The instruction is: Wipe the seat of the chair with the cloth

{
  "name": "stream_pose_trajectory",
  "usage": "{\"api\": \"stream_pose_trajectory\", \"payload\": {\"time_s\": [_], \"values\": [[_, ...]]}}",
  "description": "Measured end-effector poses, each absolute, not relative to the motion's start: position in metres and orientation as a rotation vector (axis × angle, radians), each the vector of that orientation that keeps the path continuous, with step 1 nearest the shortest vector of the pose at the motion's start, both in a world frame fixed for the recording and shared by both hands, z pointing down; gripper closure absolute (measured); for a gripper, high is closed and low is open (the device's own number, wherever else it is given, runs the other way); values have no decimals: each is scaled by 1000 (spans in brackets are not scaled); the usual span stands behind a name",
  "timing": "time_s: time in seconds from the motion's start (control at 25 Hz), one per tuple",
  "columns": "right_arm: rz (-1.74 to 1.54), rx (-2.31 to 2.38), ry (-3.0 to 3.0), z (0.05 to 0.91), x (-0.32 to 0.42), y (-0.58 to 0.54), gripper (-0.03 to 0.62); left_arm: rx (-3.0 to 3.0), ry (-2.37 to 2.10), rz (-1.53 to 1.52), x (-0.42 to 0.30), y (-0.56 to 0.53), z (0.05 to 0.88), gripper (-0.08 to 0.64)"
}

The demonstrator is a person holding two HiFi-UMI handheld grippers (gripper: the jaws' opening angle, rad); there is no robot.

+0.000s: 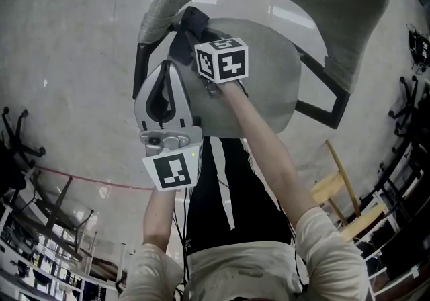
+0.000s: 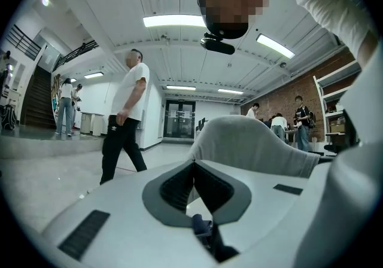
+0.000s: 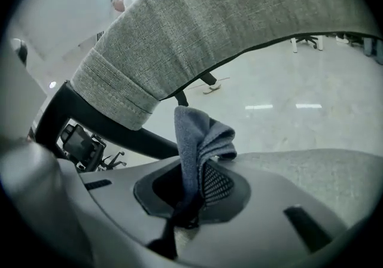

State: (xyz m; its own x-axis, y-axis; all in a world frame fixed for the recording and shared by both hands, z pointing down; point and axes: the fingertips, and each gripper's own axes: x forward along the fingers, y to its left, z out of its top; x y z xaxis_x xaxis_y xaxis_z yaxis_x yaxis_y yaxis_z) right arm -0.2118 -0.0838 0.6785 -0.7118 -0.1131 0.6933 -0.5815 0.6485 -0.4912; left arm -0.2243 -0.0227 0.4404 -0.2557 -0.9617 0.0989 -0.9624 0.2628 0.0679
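Note:
The chair has a grey fabric seat (image 1: 269,71) and a curved grey backrest (image 1: 322,4). My right gripper (image 1: 195,29) reaches over the seat's left rear part and is shut on a dark blue cloth (image 1: 193,20). In the right gripper view the cloth (image 3: 200,138) stands bunched up out of the right gripper (image 3: 194,168), just above the seat (image 3: 311,165) and under the backrest (image 3: 239,21). My left gripper (image 1: 170,66) hovers at the seat's left edge, beside the right one. In its own view the left gripper (image 2: 192,164) has its tips touching, aimed at the backrest (image 2: 257,141).
A black armrest frame (image 1: 329,101) juts from the chair's right side and another runs down its left (image 1: 140,68). Office chairs (image 1: 13,145) stand at left, wooden furniture (image 1: 336,189) at right. A person (image 2: 125,117) walks across the polished floor; others stand far off.

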Motion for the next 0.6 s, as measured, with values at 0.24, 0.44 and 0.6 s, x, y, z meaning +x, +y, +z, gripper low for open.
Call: {"api": "stream_pose_trajectory", "payload": {"time_s": [0.24,0.44,0.6], "values": [[949,590,-2201,681,-179,-96,543,1872,-2383,31,-213,-29,440,545],[889,625,-2172,681,-142,-107,543,1887,-2357,50,-199,-33,447,545],[880,682,-2150,684,-107,-119,543,1917,-2335,49,-185,-39,449,545]]}}
